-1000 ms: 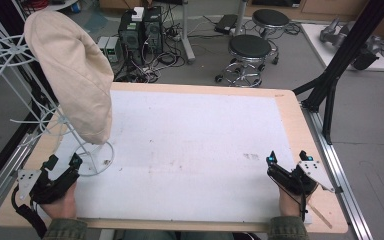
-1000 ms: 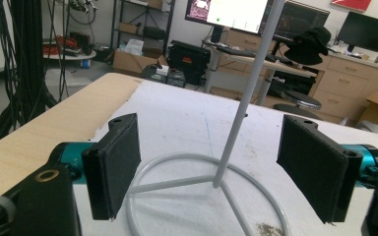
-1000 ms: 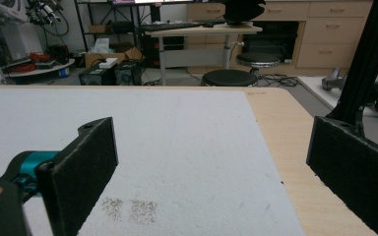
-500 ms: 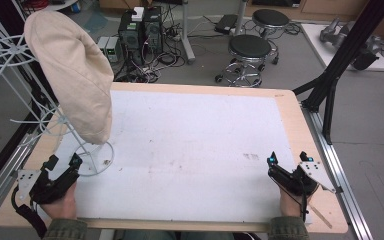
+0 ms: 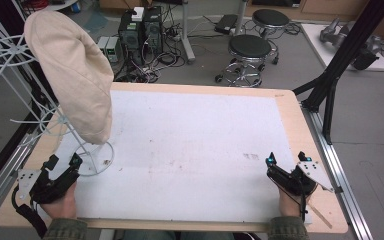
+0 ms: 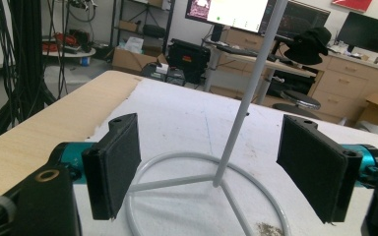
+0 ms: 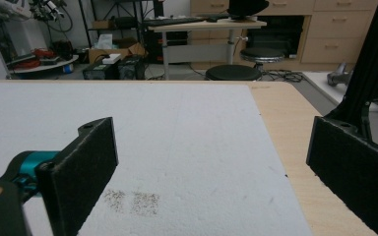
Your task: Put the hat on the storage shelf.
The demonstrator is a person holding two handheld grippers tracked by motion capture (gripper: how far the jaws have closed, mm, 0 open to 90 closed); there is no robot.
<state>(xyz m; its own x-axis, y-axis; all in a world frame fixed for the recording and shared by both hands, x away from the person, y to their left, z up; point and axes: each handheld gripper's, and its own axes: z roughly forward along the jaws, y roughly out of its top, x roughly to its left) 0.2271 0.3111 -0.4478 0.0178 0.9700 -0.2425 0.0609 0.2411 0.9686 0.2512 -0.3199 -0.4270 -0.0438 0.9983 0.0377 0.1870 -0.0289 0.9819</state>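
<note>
Left gripper (image 5: 60, 164) sits at the near-left corner of the worktop (image 5: 290, 107), jaws spread wide and holding nothing. In the left gripper view the white wire stand (image 6: 211, 184) lies straight ahead: its ring base is between and just beyond my jaws, its thin pole rising from the hub. Not touching it yet.

Beige hat (image 5: 72, 72) hangs on top of the stand, its lower edge draping down near the base ring. It sits well above my left jaws.

Right gripper (image 5: 286, 162) rests at the near-right edge, jaws equally wide apart, empty, well apart from the stand. Bare white mat (image 7: 177, 142) lies ahead of it.

Risks, as I judge them:
- Stand looks light and top-heavy with the hat on. Pushing the base or pole with one jaw could tip it toward the left edge.
- Pole is thin; closing on it off-centre may let it slip or swing.
- Pulling the hat by its hem with the stand unsteadied could drag the whole stand.
- The stand's wire arms may snag the fabric.
</note>
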